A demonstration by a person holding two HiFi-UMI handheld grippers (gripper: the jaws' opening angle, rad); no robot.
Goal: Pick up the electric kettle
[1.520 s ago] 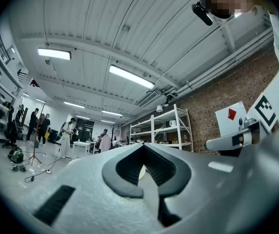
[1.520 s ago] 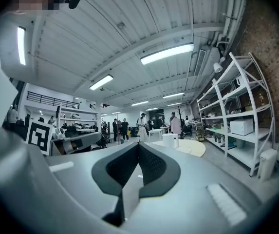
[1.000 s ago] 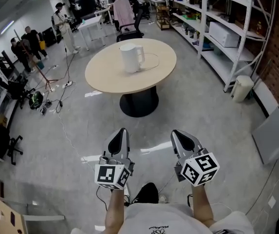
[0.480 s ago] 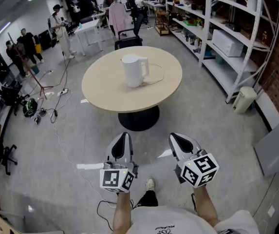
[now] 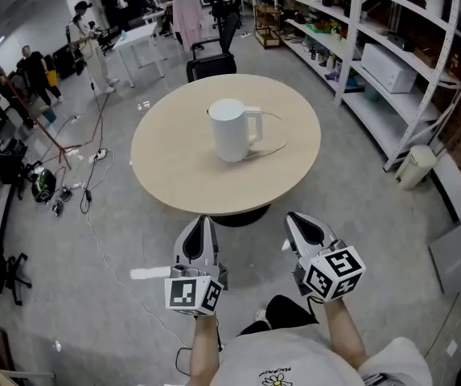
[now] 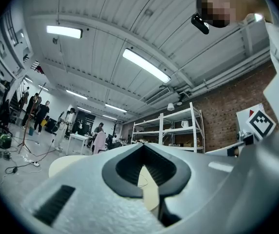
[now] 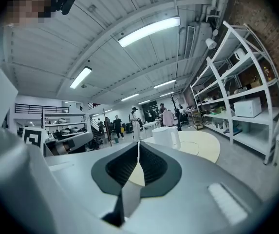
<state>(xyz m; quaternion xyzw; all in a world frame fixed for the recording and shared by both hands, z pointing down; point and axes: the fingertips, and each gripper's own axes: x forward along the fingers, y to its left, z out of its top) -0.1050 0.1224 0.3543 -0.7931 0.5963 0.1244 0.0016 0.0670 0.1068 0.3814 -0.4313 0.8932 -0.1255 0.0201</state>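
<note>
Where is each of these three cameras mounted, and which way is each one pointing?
Head view: on the person's head, looking steeply down at the round table and the white electric kettle; both forearms, the left claw and the right claw show.
Left gripper view: on the left claw, looking level along its shut jaws toward the table edge and shelves.
Right gripper view: on the right claw, looking along its shut jaws at the electric kettle.
Shared: the head and right gripper views both show the electric kettle on the table.

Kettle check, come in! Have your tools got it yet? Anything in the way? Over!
Left tool and right tool both shut, empty. Electric kettle upright on round table, untouched. Nothing between, just a thin cord beside it. Over.
</note>
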